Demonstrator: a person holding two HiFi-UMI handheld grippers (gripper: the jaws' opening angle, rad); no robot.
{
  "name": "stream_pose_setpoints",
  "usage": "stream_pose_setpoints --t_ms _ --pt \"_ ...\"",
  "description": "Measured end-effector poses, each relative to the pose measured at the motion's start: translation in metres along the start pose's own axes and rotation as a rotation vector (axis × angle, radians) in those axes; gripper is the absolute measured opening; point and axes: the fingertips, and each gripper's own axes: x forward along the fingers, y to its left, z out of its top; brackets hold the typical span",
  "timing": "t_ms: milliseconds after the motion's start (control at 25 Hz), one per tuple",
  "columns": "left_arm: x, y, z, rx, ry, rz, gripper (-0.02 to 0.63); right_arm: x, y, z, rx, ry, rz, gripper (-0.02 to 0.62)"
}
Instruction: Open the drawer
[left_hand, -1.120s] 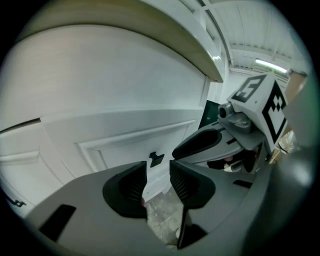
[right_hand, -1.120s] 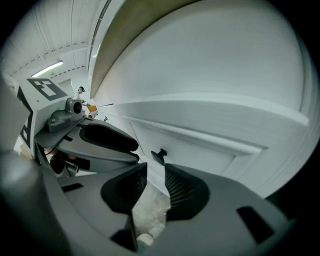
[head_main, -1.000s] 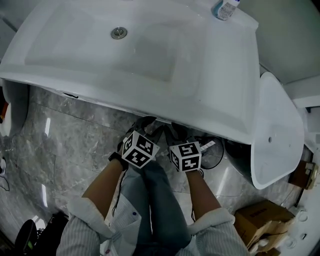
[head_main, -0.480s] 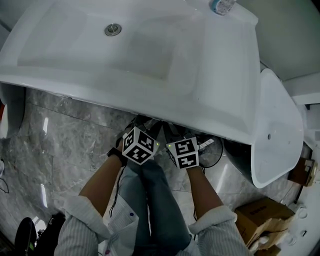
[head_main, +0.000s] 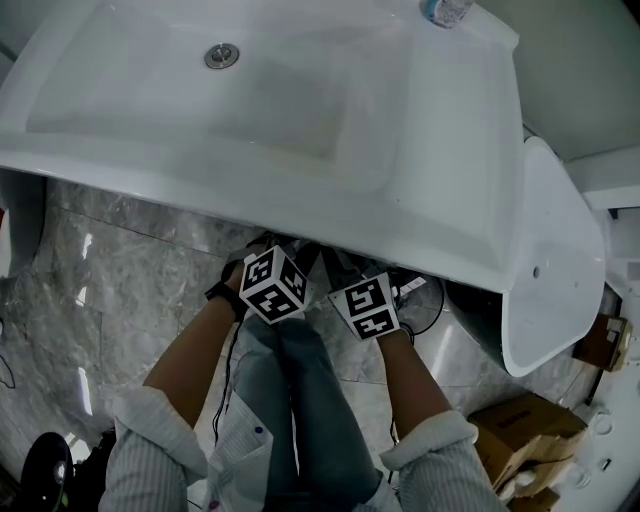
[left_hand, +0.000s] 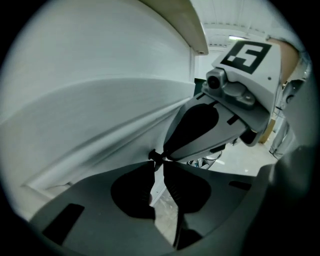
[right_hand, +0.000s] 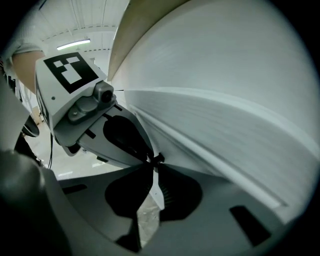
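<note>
While the white drawer front (left_hand: 90, 115) is seen beneath the washbasin (head_main: 260, 185), its thin lower edge is pinched by both tools. The left gripper (left_hand: 156, 172), whose jaws have just been closing, is narrowed onto that edge. The right gripper (right_hand: 152, 175) is clamped on it just beside, with the tips brought close together.

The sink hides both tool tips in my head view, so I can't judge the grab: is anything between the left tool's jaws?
Observer: Yes. On the left tool the jaws have just been closing and now grip the thin white drawer edge.
Operator: And the right tool?
Observer: The right tool pinches the same edge.
Operator: How far apart are they?
Observer: Their tips look to touch, side by side.
</note>
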Motion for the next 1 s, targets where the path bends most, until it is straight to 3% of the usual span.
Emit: stream_pose_setpoints --t_ms 200,1000 --pt "0.002 0.0 -0.001 0.045 0.029 -0.006 0.057 0.001 0.0 0.001 -0.011 -0.002 -0.009 0.028" --pt "-0.007 -0.013 -0.004 -0.009 0.051 -0.061 0.051 -0.008 0.011 -0.002 0.045 0.014 0.025 0.026"
